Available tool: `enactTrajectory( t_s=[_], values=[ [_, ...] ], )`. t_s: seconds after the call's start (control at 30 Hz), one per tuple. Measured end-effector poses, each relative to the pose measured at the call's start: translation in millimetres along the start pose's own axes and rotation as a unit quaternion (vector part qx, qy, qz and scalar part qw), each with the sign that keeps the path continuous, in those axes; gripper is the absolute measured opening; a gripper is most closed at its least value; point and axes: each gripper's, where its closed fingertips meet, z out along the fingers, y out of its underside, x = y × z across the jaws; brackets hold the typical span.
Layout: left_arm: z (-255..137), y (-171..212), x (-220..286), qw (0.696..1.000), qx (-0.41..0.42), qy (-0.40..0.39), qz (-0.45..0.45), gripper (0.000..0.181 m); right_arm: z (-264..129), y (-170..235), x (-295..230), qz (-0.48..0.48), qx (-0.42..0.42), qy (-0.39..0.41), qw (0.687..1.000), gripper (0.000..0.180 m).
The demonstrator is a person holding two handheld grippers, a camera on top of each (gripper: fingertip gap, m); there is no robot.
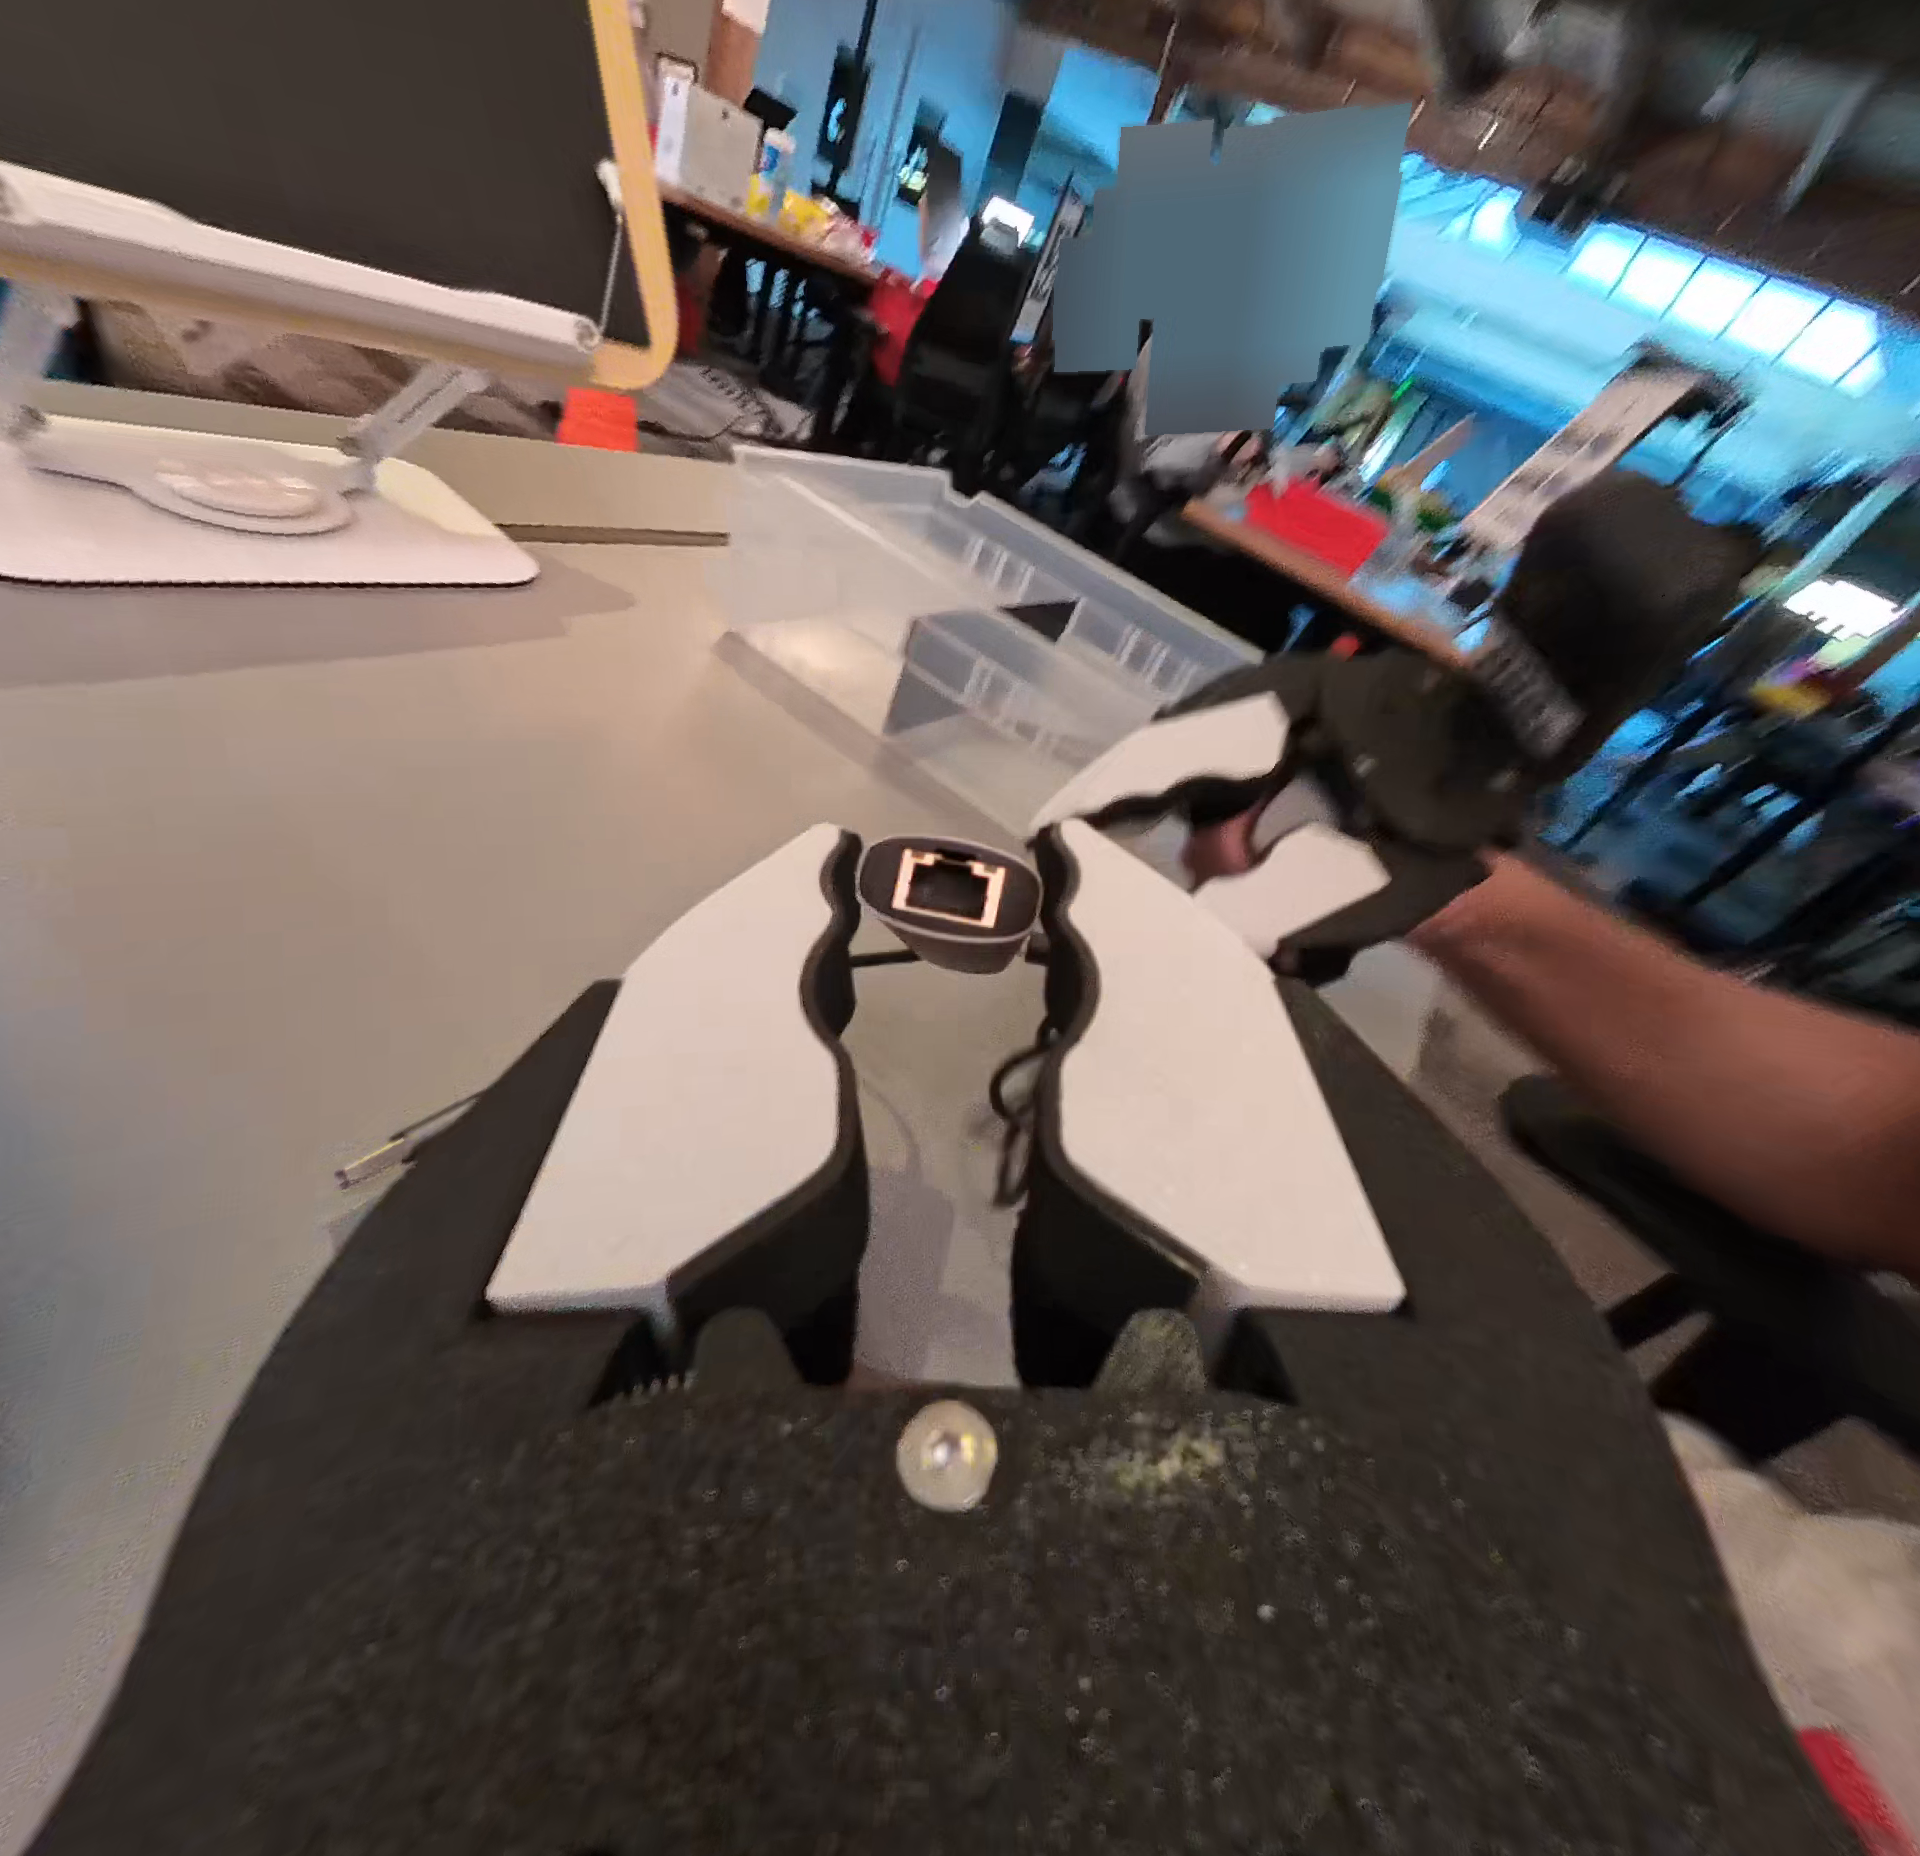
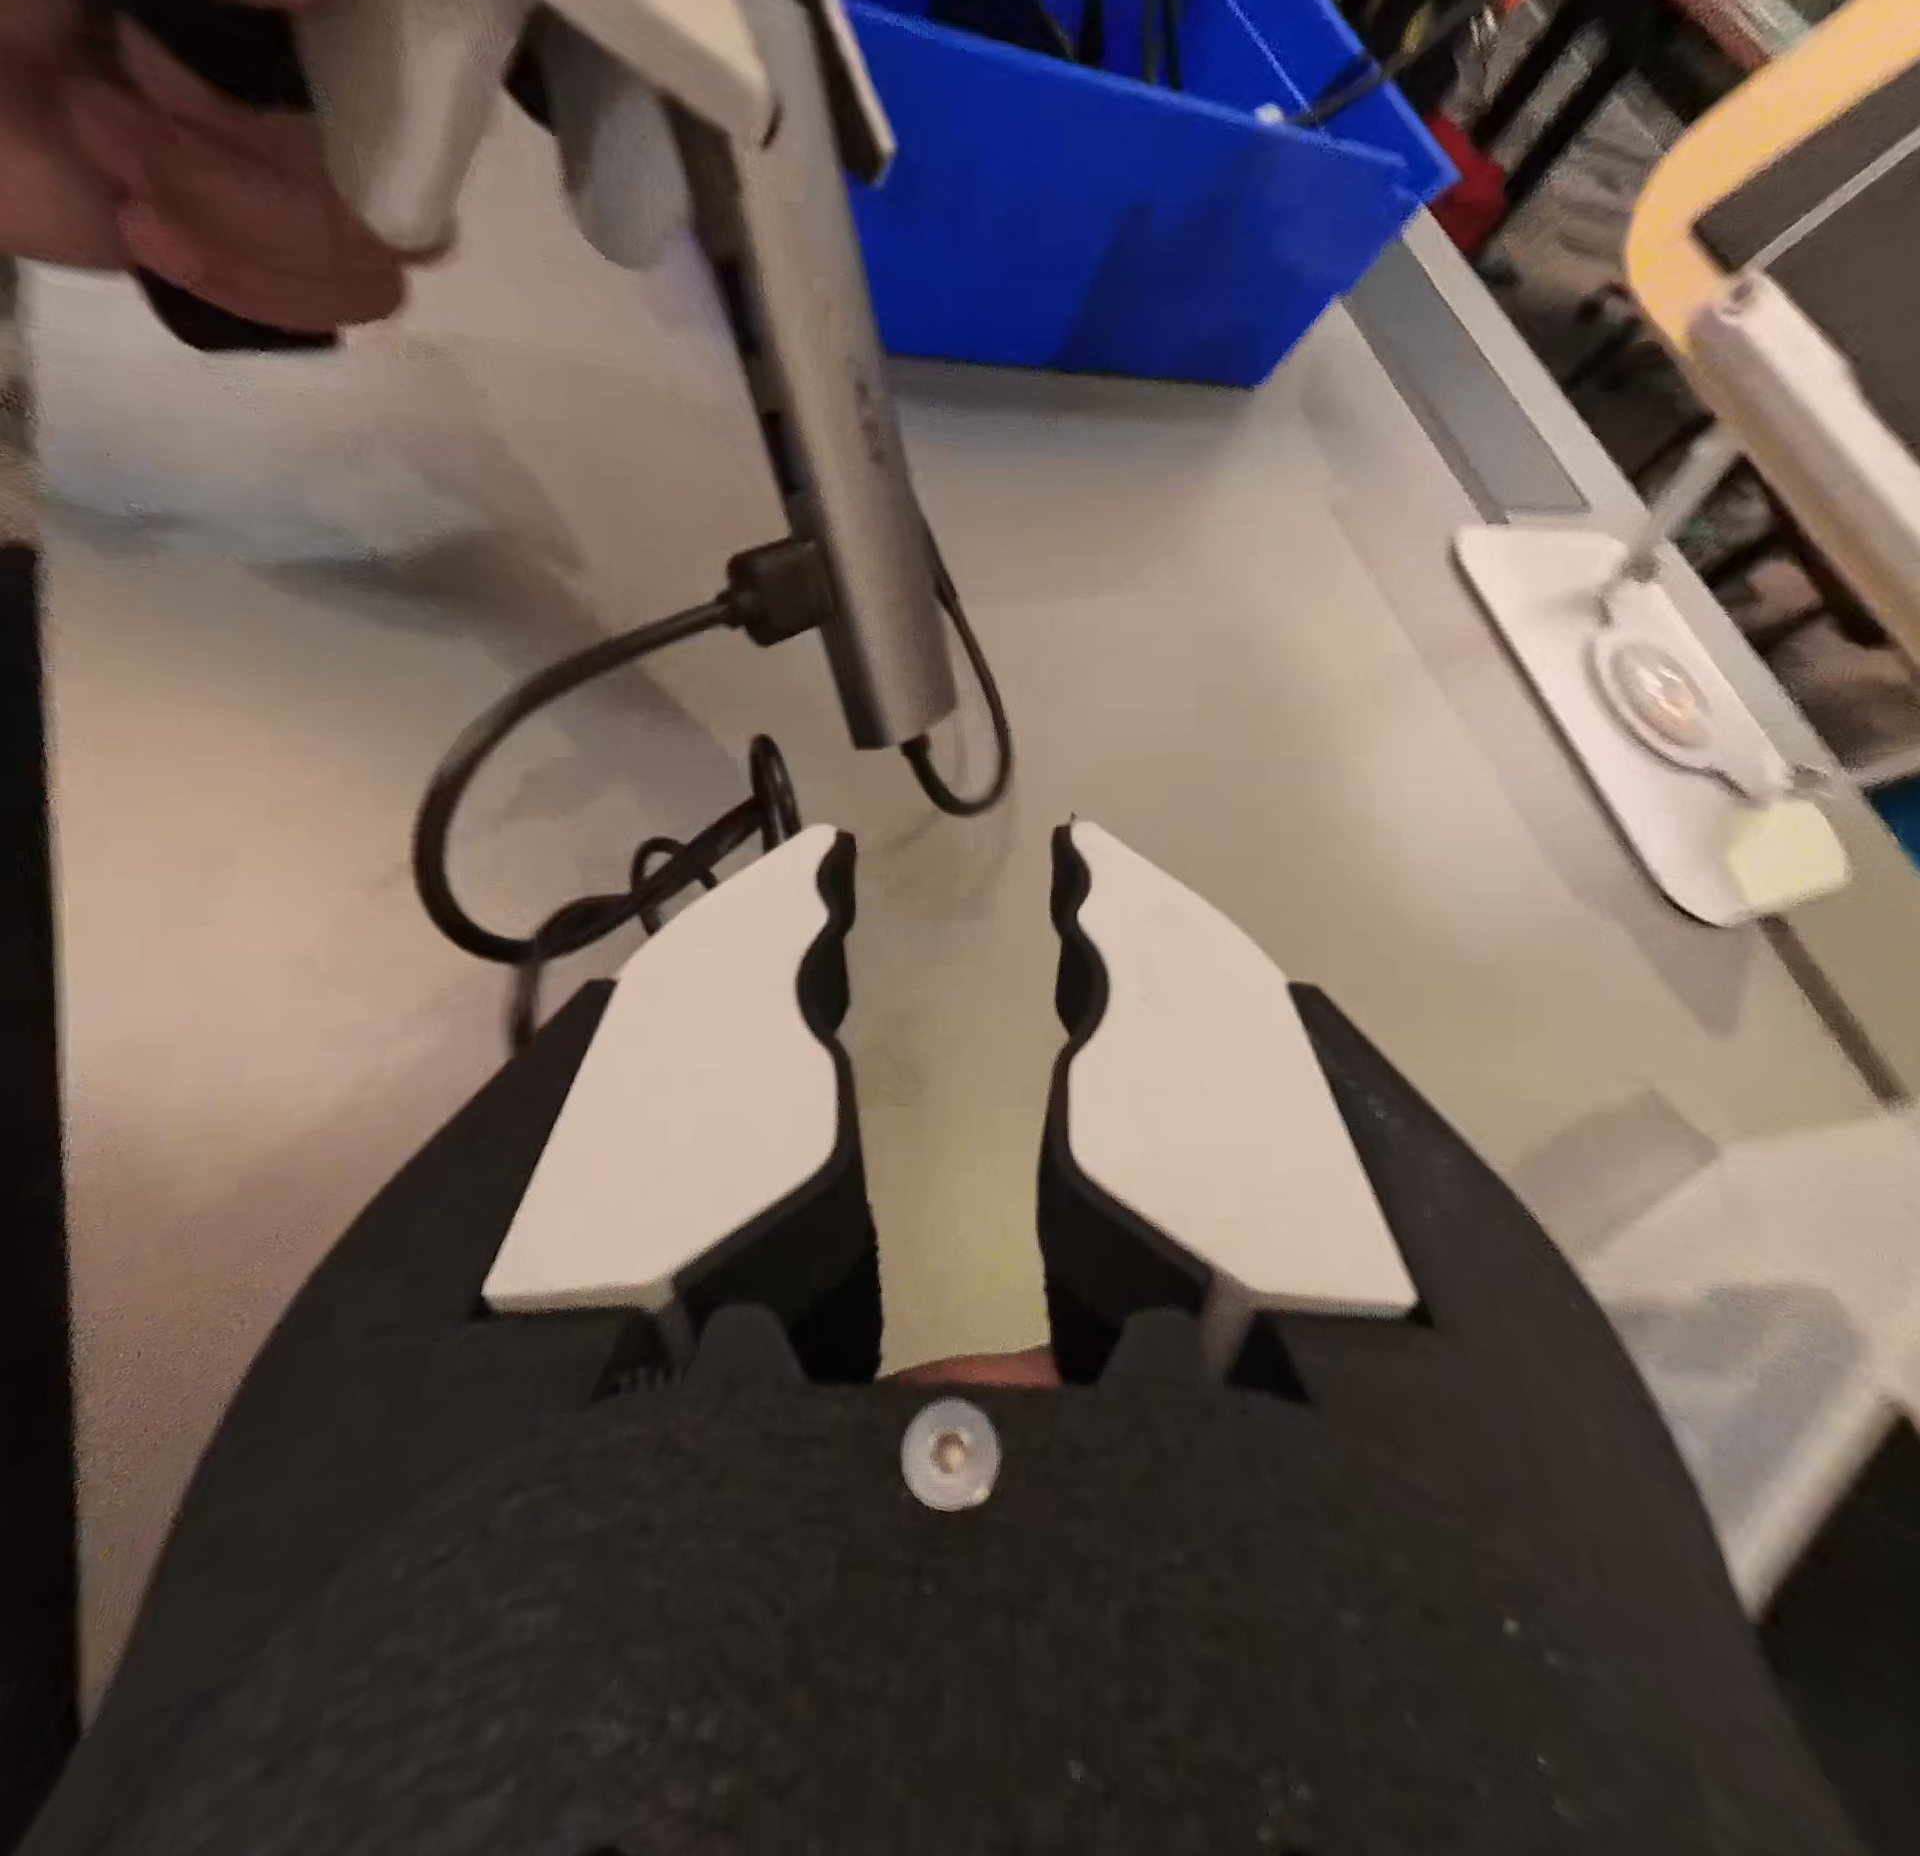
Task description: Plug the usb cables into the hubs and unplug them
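Left gripper point(image 1: 948, 897) clamps the hub point(image 1: 951, 904) between its fingertips, jaws narrowed onto the body, hub end-on to the left camera with a square network port facing back. In the right view the hub point(image 2: 831, 435) hangs tilted above the table point(image 2: 1195, 611), far end ahead of the right jaws and slightly left of their gap. A cable plug point(image 2: 777, 591) sits in a side port of the hub, so one cable is plugged; its lead loops down to a tangle of cable point(image 2: 623, 892) just beside the right gripper's left fingertip. A thinner tail cord curls from the hub's lower end.

Right gripper point(image 2: 954, 850) is part open, a clear gap between the tips, holding nothing.

Step, as I judge it: unplug phase, or approach to it. Left steadies the hub, right is lining up. Next move calls for shifting right forward and left so the plug sits between the jaws, closing on the plug's moulded body rather than the lead, then pulling straight along the port axis while left holds firm.

Materials: hub is slim grey brushed-metal bar, dark end cap. Plug is black moulded plastic, blocky. Cable black, rubbery, springy loops. Fingers white hard plastic with wavy black pads. Table smooth, matte beige. Blue plastic bin point(image 2: 1091, 227) beyond the jaws.
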Motion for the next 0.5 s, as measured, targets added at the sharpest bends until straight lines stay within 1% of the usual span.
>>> enactTrajectory(
  t_s=[0.07, 0.13, 0.17, 0.27, 0.37, 0.4, 0.43, 0.5],
  values=[
    [-4.8, -8.5, 0.0, 0.998, 0.030, 0.030, -0.052, 0.033, 1.1, -11.1, -13.3, 0.010, 0.062, -0.036, 0.997, 0.040],
    [-8.4, -15.6, 0.7, 0.991, 0.058, 0.068, -0.105, 0.033, -6.1, -29.7, -15.7, -0.026, 0.119, -0.016, 0.992, 0.040],
    [-9.3, -18.0, 1.1, 0.985, 0.070, 0.087, -0.135, 0.033, -8.0, -37.1, -17.8, -0.048, 0.133, -0.005, 0.990, 0.040],
    [-9.7, -20.3, 2.6, 0.961, 0.099, 0.138, -0.216, 0.032, -4.5, -50.3, -18.4, -0.094, 0.154, 0.032, 0.983, 0.040],
    [-5.1, -17.2, 10.1, 0.943, 0.104, 0.175, -0.263, 0.032, 2.9, -54.9, -19.1, -0.106, 0.160, 0.035, 0.981, 0.040],
    [-2.5, -14.9, 13.0, 0.939, 0.101, 0.182, -0.273, 0.032, 2.0, -58.1, -23.1, -0.117, 0.169, 0.029, 0.978, 0.036],
    [-0.6, -13.5, 15.1, 0.935, 0.101, 0.189, -0.282, 0.032, -0.6, -61.5, -27.8, -0.139, 0.179, 0.024, 0.974, 0.027],
    [1.2, -12.2, 15.7, 0.926, 0.101, 0.205, -0.299, 0.032, -4.3, -64.4, -22.0, -0.170, 0.178, 0.052, 0.968, 0.020]
  ],
)
